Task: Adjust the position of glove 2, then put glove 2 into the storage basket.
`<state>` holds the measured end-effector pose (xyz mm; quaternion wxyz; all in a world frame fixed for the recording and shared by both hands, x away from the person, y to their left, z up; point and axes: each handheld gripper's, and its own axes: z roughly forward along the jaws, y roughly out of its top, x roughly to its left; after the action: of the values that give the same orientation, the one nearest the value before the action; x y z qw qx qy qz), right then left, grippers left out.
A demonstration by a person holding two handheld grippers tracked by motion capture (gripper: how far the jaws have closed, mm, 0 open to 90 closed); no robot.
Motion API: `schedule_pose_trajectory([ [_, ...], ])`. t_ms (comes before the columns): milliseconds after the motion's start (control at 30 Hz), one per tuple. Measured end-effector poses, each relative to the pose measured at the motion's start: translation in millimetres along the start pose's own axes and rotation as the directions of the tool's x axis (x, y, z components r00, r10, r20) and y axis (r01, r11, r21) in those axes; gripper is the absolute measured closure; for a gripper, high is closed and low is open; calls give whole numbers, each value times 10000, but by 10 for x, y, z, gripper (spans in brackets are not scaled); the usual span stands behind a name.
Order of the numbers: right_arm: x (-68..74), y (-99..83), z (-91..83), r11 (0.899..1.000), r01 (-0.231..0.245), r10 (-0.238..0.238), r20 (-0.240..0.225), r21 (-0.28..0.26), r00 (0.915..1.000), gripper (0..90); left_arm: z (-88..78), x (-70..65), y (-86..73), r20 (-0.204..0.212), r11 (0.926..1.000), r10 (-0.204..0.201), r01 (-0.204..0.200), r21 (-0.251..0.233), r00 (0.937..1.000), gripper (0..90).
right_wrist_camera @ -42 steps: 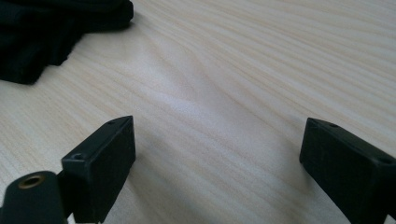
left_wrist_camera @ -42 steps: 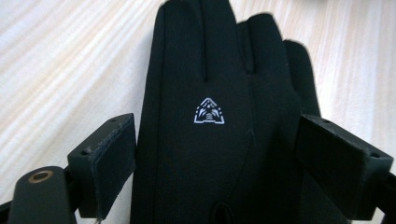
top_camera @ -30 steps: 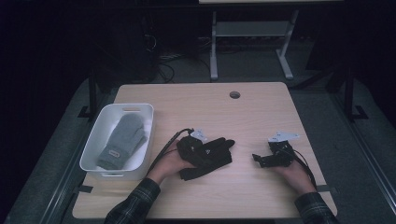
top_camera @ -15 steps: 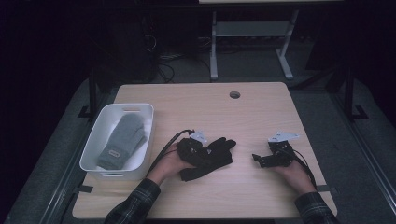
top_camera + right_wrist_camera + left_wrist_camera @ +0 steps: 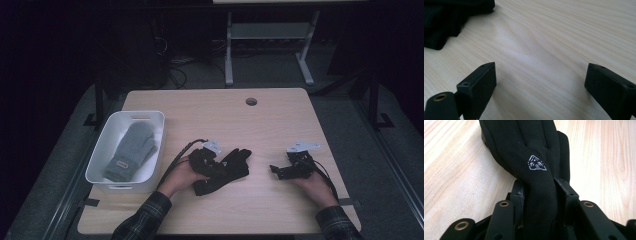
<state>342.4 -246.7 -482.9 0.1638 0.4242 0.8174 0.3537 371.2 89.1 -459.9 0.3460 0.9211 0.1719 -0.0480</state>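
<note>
A black glove point(image 5: 227, 167) with a small white triangular logo point(image 5: 537, 163) lies at the middle of the wooden table point(image 5: 260, 125). My left gripper point(image 5: 207, 159) is shut on the glove point(image 5: 539, 192) near its cuff end, the fabric pinched between both jaws. My right gripper point(image 5: 275, 170) rests low over the table to the right of the glove, open, with bare wood between its fingers point(image 5: 480, 85). The black glove's edge point(image 5: 446, 22) shows at the upper left of the right gripper view. A grey mitten point(image 5: 131, 150) lies inside the white bin point(image 5: 100, 165) at the left.
A round cable hole point(image 5: 251, 101) sits near the table's far edge. Beyond the table stand a white desk frame point(image 5: 265, 35) and loose cables on the dark floor. The bin takes up the table's left side.
The black glove has shifted slightly in my left gripper's hold, its fingers fanning up to the right. The right gripper has stayed put.
</note>
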Motion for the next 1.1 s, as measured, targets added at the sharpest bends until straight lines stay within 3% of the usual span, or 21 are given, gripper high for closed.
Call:
schedule_pose_trajectory([
  [300, -1, 0, 0, 10000, 12, -12, 3, 2, 10000, 101, -21, -50, 57, -219, 9992, -244, 251, 302, 9995, 673],
  [733, 2, 1, 0, 10000, -29, 29, -16, -12, 10000, 101, -93, -134, 137, -71, 9989, -411, 412, 204, 9991, 675],
  [933, 1, 1, 0, 10000, -25, 25, -15, -12, 10000, 101, -248, -136, 181, -151, 9977, -678, 678, -27, 9976, 675],
  [1100, 1, 1, 0, 10000, -22, 22, -14, -13, 10000, 100, -471, -127, 222, -498, 9948, -995, 983, -268, 9938, 675],
])
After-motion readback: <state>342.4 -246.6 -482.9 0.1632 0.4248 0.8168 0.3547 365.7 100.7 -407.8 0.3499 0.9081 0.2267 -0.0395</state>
